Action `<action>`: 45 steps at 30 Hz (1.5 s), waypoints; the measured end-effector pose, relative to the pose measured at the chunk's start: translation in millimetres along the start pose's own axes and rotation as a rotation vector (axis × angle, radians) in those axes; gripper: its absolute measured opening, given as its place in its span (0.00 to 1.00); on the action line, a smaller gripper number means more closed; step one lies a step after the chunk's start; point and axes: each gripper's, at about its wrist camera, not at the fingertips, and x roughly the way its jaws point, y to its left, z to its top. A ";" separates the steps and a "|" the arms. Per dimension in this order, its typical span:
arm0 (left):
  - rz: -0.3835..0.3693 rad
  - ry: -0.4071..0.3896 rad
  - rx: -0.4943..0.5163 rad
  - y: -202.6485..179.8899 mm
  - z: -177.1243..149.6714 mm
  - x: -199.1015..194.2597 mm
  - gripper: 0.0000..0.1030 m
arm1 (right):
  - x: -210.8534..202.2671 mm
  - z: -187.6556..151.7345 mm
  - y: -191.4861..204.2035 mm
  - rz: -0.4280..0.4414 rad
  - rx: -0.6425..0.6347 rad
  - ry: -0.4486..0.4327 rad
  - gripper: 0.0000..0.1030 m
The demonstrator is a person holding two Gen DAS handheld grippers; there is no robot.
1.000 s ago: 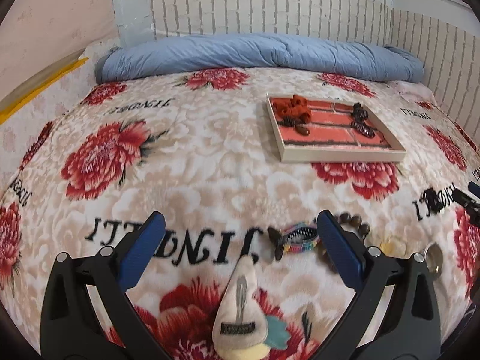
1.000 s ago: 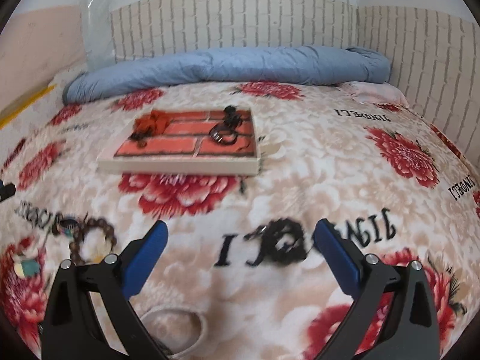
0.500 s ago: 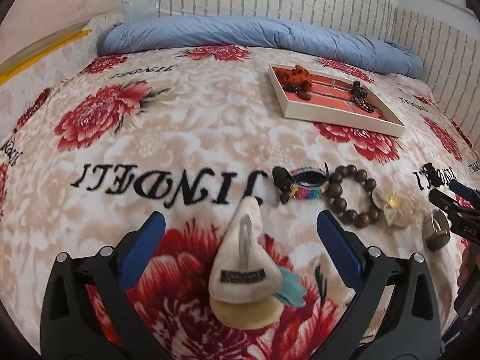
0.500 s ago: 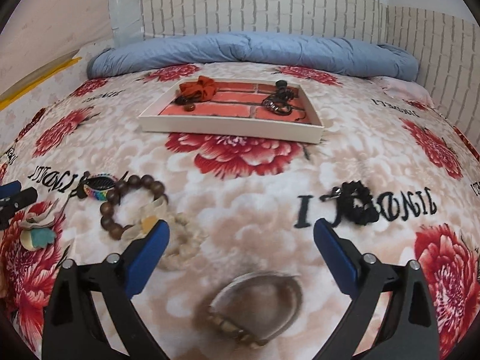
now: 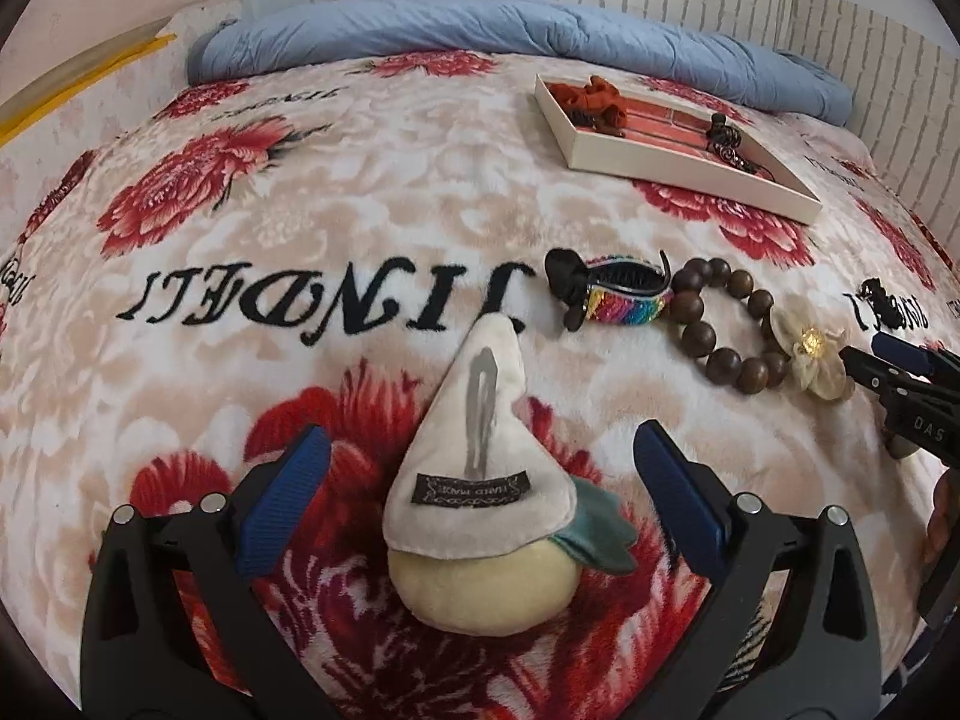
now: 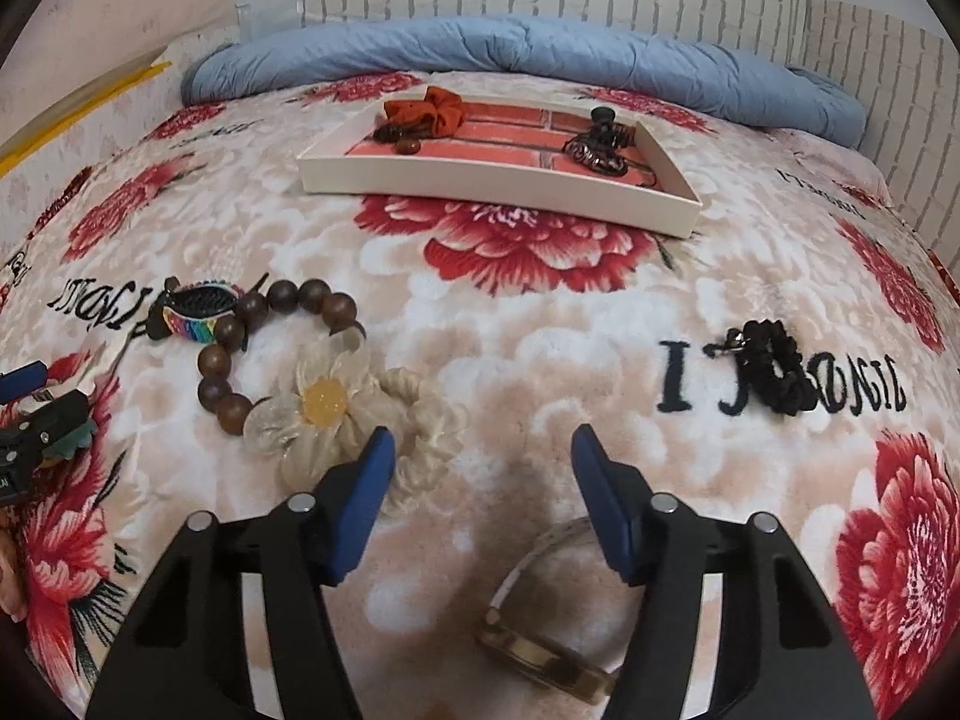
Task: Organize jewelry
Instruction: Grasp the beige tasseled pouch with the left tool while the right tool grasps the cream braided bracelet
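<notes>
Bed (image 5: 372,180) covered by a floral blanket with black lettering; blue duvet (image 5: 510,30) rolled along the far edge by the brick-pattern wall.

Left hand-held gripper (image 5: 480,498): blue pads spread wide, pressing on nothing. Between them, on the blanket, lies a plush hair clip (image 5: 480,480), cream cone on a yellow ball with a teal leaf. No contact visible between pads and clip.

Right of that, a row on the blanket: rainbow hair claw (image 5: 618,294) with black teeth, touching a brown wooden bead bracelet (image 5: 720,324), which touches a cream flower scrunchie (image 6: 336,414) with an amber centre. In the right wrist view the scrunchie's ruffled loop runs under the left blue pad.

Right hand-held gripper (image 6: 483,498): jaws partly open and closing. A bangle (image 6: 540,618), gold and pale, lies on the blanket below the gap, its upper arc near the right pad. Cannot tell whether either pad touches it; no grip visible. The gripper's tip also shows at the right edge of the left wrist view, just beside the flower.

Further right, well apart from the rest, a black beaded scrunchie (image 6: 774,375) sits on the lettering.

Far side: white tray (image 6: 480,180) with a red brick-print floor. Inside, an orange scrunchie (image 6: 426,108) and small dark pieces at its left end, a dark hair claw (image 6: 600,141) at its right end.
</notes>
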 end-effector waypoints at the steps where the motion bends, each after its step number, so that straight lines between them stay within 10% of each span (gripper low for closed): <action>1: -0.001 0.006 0.002 -0.3 -0.6 1.7 0.95 | 1.2 -0.4 0.7 0.004 0.003 0.005 0.58; 13: -0.027 0.039 -0.009 2.7 -5.6 11.7 0.93 | 6.5 -1.9 10.0 0.017 0.000 0.019 0.58; 26: -0.020 0.030 -0.036 12.1 -8.5 12.8 0.69 | 9.8 -0.3 17.7 -0.012 -0.037 0.024 0.11; 45: -0.048 -0.024 -0.028 11.8 7.0 -5.8 0.46 | -10.5 47.0 -27.9 0.061 0.002 -0.056 0.07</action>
